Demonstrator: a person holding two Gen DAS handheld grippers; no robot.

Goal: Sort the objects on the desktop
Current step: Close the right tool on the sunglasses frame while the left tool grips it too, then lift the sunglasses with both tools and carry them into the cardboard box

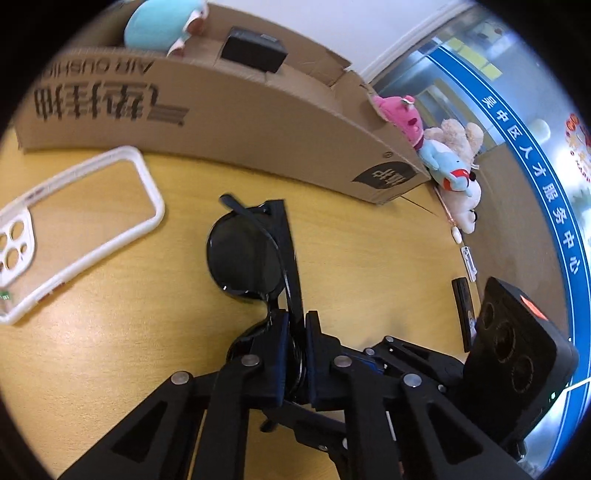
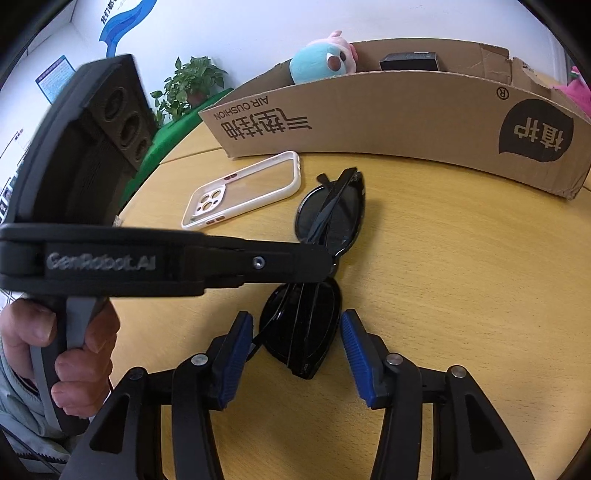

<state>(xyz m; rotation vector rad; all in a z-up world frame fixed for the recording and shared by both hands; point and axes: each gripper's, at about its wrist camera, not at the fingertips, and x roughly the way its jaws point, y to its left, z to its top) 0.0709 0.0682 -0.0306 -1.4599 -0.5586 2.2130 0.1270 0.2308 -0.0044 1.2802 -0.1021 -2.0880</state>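
Left wrist view: the left gripper [image 1: 295,325] is clamped on the black sunglasses [image 1: 245,258], fingers pressed together around the frame near the bridge, one dark lens sticking out ahead over the wooden table [image 1: 369,258]. To the left of the lens lies the white phone case [image 1: 74,232], apart from the glasses with bare wood between. Behind both runs the long wall of the cardboard box [image 1: 240,122], a turquoise plush [image 1: 159,26] and a black box [image 1: 255,50] inside it. Off the box's right end, plush toys [image 1: 450,162] crowd the table edge. The right gripper's body shows low on the right.

Right wrist view: the right gripper [image 2: 297,354] stands spread wide, blue pads [image 2: 354,354] on either side of the near lens of the sunglasses [image 2: 306,325], not touching it. The left gripper [image 2: 321,260] reaches in from the left and crosses the middle of the glasses. The phone case [image 2: 247,188] lies beyond, just left of the far lens. The cardboard box [image 2: 406,122] walls off the back; open wood spreads to the right.
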